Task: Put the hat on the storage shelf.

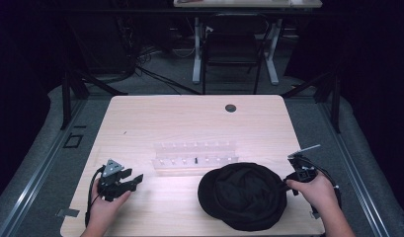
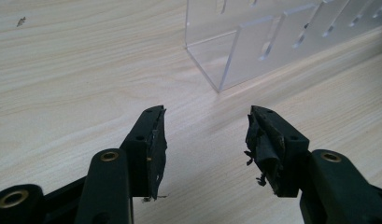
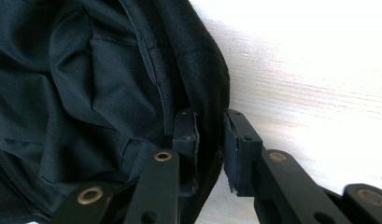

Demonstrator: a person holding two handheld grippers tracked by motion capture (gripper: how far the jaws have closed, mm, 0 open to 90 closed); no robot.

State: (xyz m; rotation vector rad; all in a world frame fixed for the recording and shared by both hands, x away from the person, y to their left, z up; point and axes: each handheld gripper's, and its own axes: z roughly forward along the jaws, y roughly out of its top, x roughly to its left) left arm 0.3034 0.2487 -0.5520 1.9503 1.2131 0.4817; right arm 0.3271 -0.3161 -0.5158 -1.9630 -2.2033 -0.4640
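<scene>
A black hat (image 1: pixel 244 195) lies opening-up on the near right of the light wood table (image 1: pixel 189 118). My right gripper (image 1: pixel 284 181) reaches in from the right, with its jaws on either side of the hat's rim. In the right gripper view the right gripper (image 3: pixel 210 126) is shut on the rim of the hat (image 3: pixel 86 93), with the dark lining to the left of the jaws. My left gripper (image 1: pixel 135 180) rests at the near left, open and with nothing in it. In the left gripper view the left gripper (image 2: pixel 205 126) points at bare wood just short of the clear rack.
A clear acrylic rack (image 1: pixel 194 158) (image 2: pixel 254 46) with slots lies across the middle of the table, and a small black piece (image 1: pixel 195 160) stands in it. A round cable hole (image 1: pixel 230 107) sits near the far edge. A chair (image 1: pixel 231 49) and desk legs stand beyond the table.
</scene>
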